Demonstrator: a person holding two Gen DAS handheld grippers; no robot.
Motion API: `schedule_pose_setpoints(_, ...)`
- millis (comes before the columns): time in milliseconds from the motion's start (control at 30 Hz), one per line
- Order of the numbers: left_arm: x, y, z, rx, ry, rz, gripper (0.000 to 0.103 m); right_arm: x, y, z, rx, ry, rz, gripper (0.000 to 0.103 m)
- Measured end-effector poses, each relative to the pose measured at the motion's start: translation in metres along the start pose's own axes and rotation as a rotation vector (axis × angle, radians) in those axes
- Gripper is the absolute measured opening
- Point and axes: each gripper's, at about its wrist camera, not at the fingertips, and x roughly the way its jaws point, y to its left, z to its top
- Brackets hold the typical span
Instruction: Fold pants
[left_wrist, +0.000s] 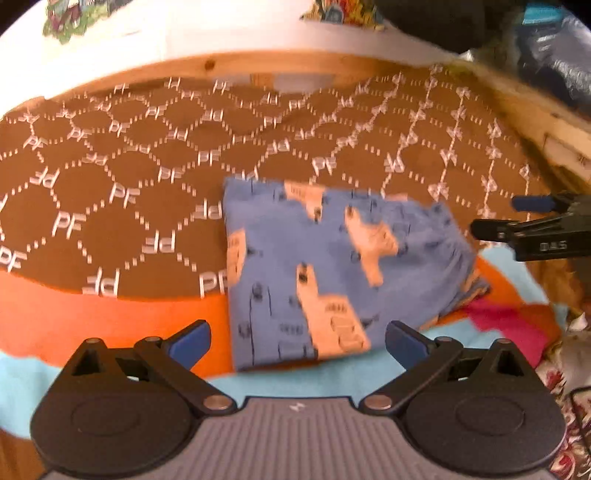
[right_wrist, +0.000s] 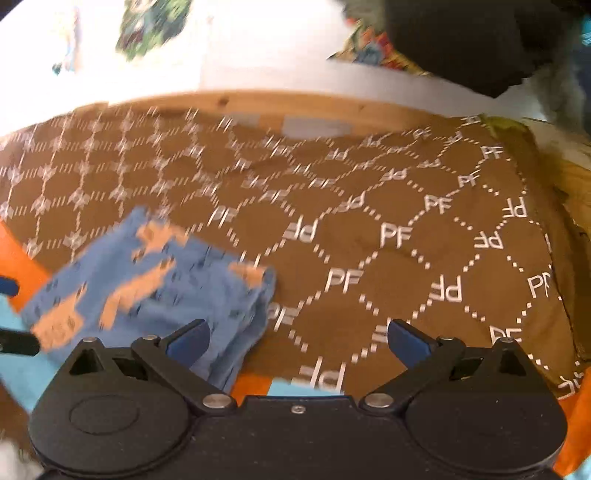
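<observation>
A: On the far left of the left wrist view: brown bedspread (left_wrist: 110, 177) with white "PF" lattice print, lying flat, reaching back to a wooden bed frame (left_wrist: 229, 68) and a white wall behind.
B: Along its near edge?
A: Orange cloth (left_wrist: 92, 321), then light-blue cloth (left_wrist: 22, 384), layering toward the camera.
B: Centre of that view?
A: Pants (left_wrist: 325, 273), blue with peach animal print, lying folded into a compact rectangle, overlapping the brown bedspread at the back and the orange and light-blue cloth at the front. Print blurring somewhat.
B: Left gripper (left_wrist: 297, 345)?
A: Jaws spreading wide, gripping nothing, blue fingertips (left_wrist: 192, 341) hanging on either side of the folded pants' near edge; contact with the fabric not determinable.
B: Right edge?
A: Right gripper (left_wrist: 495, 216) entering from the side, hovering just beside the pants' right edge. Pink cloth (left_wrist: 506, 317) showing below it.
B: Moving to the right wrist view, left to right?
A: Pants (right_wrist: 147, 291) sitting lower left, heavily blurring; brown bedspread (right_wrist: 406, 240) filling centre and right.
B: Right gripper (right_wrist: 299, 341) there?
A: Jaws gaping wide, clasping nothing, left fingertip (right_wrist: 192, 339) overlapping the pants' folded corner, right one over bare bedspread.
</observation>
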Motion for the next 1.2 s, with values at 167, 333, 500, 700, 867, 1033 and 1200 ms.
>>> schedule_pose_setpoints(167,0.028,0.016,0.002,-0.146,0.133,0.018,0.103,0.030,-0.005,-0.001,0.017,0.028,-0.041,0.102)
schedule_pose_setpoints(333,0.022,0.010,-0.008,-0.094,0.135,0.036,0.103,0.031,-0.014,-0.009,0.046,0.047,-0.058,0.102)
schedule_pose_setpoints(500,0.011,0.017,-0.004,-0.161,0.112,-0.011,0.103,0.022,-0.022,0.000,0.091,-0.016,0.027,0.102)
schedule_pose_setpoints(700,0.010,0.039,0.011,-0.249,0.077,-0.026,0.103,0.040,-0.040,0.013,0.188,0.060,0.227,0.102)
schedule_pose_setpoints(867,0.021,0.047,0.017,-0.272,0.097,-0.003,0.103,0.068,-0.040,0.037,0.104,0.107,0.303,0.102)
schedule_pose_setpoints(1033,0.027,0.049,0.016,-0.287,0.113,-0.017,0.103,0.098,-0.042,0.048,0.102,0.171,0.352,0.102)
schedule_pose_setpoints(1200,0.033,0.046,0.017,-0.278,0.124,-0.037,0.103,0.114,-0.042,0.048,0.124,0.239,0.399,0.102)
